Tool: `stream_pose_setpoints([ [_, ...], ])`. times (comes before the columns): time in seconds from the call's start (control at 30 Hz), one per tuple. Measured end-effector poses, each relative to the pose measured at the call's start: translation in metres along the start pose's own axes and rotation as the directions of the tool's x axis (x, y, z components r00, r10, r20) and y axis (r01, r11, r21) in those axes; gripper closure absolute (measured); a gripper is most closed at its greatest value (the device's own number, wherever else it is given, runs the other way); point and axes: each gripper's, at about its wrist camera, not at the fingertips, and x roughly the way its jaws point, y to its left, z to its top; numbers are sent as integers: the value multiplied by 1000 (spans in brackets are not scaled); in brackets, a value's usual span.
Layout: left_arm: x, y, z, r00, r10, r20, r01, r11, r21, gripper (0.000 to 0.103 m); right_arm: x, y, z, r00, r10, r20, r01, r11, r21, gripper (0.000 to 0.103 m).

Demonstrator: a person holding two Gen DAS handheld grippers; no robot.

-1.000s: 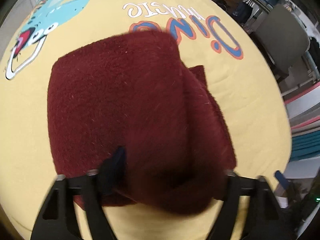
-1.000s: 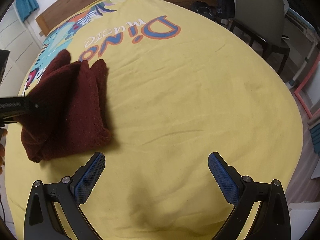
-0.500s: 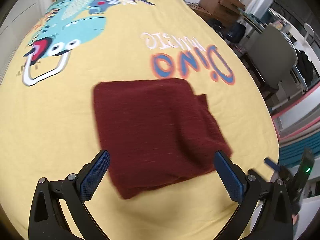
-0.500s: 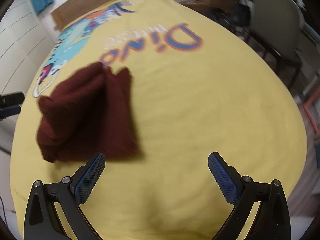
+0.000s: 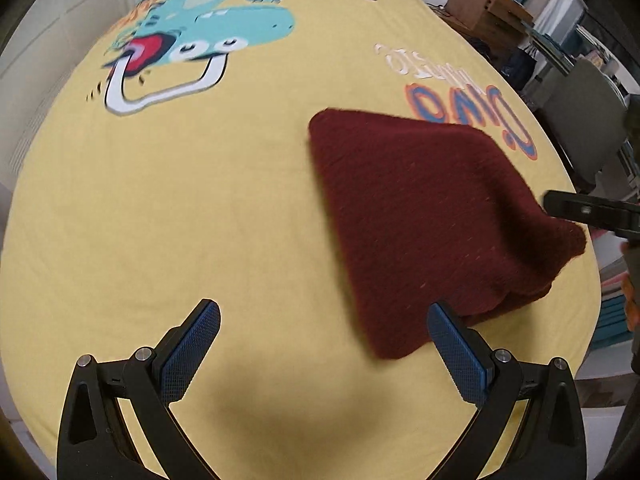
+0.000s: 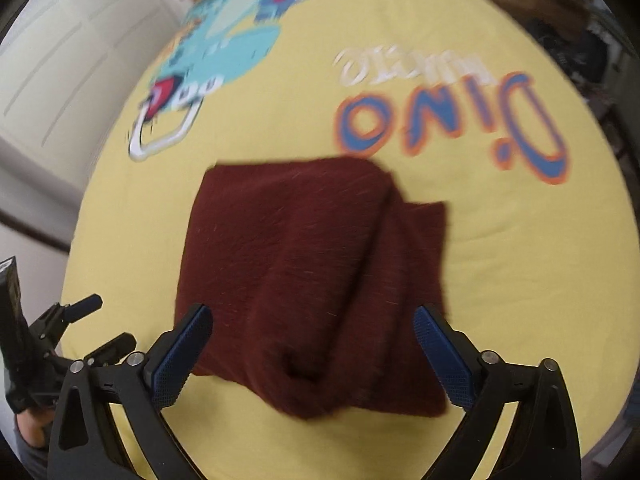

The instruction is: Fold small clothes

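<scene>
A dark red knitted garment lies folded into a rough square on the yellow bedspread. In the left wrist view it sits right of centre. My left gripper is open and empty, pulled back with the garment just past its right fingertip. In the right wrist view the garment fills the middle. My right gripper is open, its fingers on either side of the garment's near edge, with nothing held. The right gripper's body shows at the right edge of the left wrist view.
The bedspread carries a teal dinosaur print and "Dino" lettering. A grey chair and cardboard boxes stand beside the bed on the right. White cupboard doors are on the left.
My left gripper let go of the garment, opened and drew back to the left. My right gripper swung left toward the garment, which now lies between its open fingers.
</scene>
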Motion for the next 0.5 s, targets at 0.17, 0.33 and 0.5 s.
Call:
stream_pose_setpoints([
  [0.17,4,15,-6,999,-24,-24,24,999,-27,1,43,9,-2,991,-57,-117,53,998,-38,4],
  [0.33,14,16,-11,999,-20,-47,18,999,-31,1,51,-11,-15,989,-49,-141,53,998,26,56],
  [0.5,18,9,-12,998,-33,-54,32,999,-21,1,38,-28,-26,993,66,-100,-57,995,83,80],
])
